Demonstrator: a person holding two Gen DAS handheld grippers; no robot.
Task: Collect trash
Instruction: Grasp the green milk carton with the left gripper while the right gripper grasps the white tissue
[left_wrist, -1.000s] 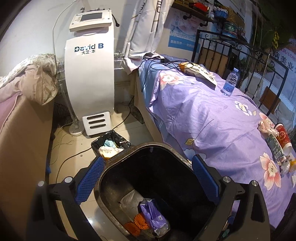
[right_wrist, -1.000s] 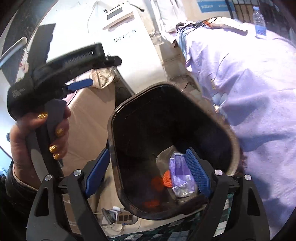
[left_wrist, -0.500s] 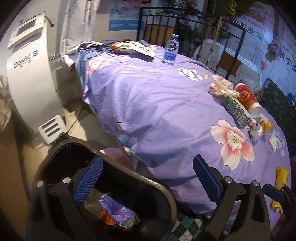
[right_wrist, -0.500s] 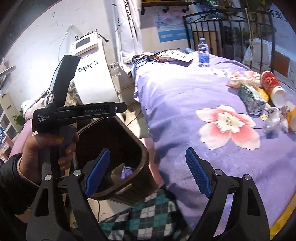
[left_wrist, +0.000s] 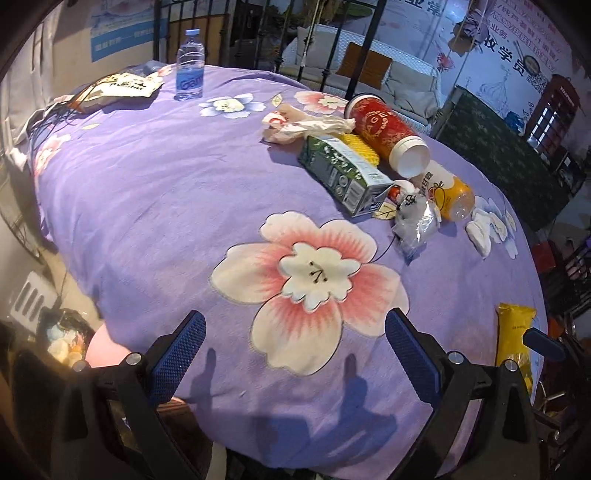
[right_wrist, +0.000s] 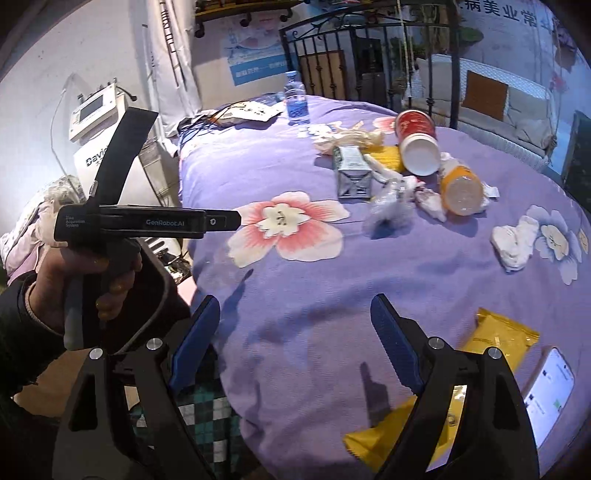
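Trash lies on the purple flowered bedspread (left_wrist: 155, 206): a red paper cup (left_wrist: 384, 129), a green carton (left_wrist: 340, 170), an orange bottle (left_wrist: 448, 188), a clear wrapper (left_wrist: 415, 221), crumpled paper (left_wrist: 303, 125) and white tissue (left_wrist: 480, 232). A yellow packet (left_wrist: 515, 343) lies at the right edge. My left gripper (left_wrist: 293, 354) is open and empty over the bed's near edge. My right gripper (right_wrist: 295, 339) is open and empty above the bed, with yellow packets (right_wrist: 498, 334) to its right. The dark trash bin (right_wrist: 147, 295) sits at lower left in the right wrist view, under the left gripper's handle (right_wrist: 147, 221).
A water bottle (left_wrist: 190, 64) and a flat bag with cables (left_wrist: 118, 88) are at the bed's far end by the black iron frame (right_wrist: 369, 62). A phone (right_wrist: 550, 391) lies at the bed's right edge. A white machine (right_wrist: 99, 147) stands left of the bed.
Both grippers swung up and right from the trash bin to face the bed; the trash pile now fills both views. The bin has dropped out of the left wrist view.
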